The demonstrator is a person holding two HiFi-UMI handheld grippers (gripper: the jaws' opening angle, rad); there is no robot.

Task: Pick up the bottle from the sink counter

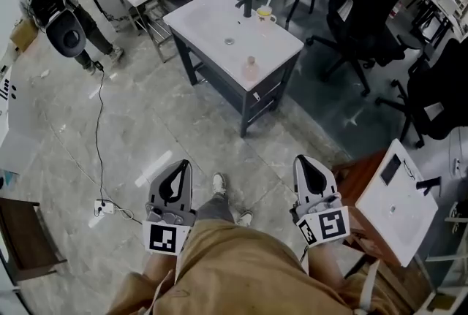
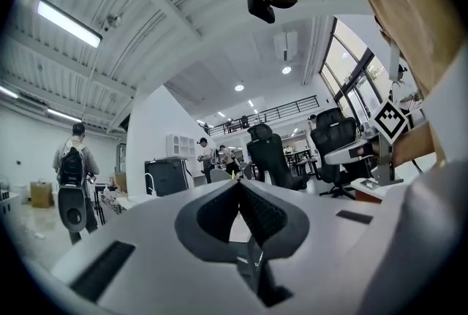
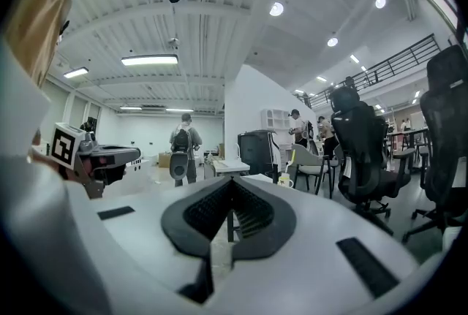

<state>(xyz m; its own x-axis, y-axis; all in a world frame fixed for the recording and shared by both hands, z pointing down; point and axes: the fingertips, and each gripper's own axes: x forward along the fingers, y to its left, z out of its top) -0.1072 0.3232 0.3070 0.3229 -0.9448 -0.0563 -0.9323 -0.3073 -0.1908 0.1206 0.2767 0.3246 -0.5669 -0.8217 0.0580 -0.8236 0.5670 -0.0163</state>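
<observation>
The bottle (image 1: 251, 69) stands upright near the front edge of the sink surface (image 1: 212, 17), well apart from us. The left hand-held gripper (image 1: 178, 176) and right hand-held gripper (image 1: 308, 172) are closed and empty. We should step close first, then open 1 wide around the bottle's body.

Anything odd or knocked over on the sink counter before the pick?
Nothing stands out. The small pale pink bottle looks upright near the closest edge of the white sink counter, with nothing spilled. The black faucet and white mug stand at the back.
</observation>
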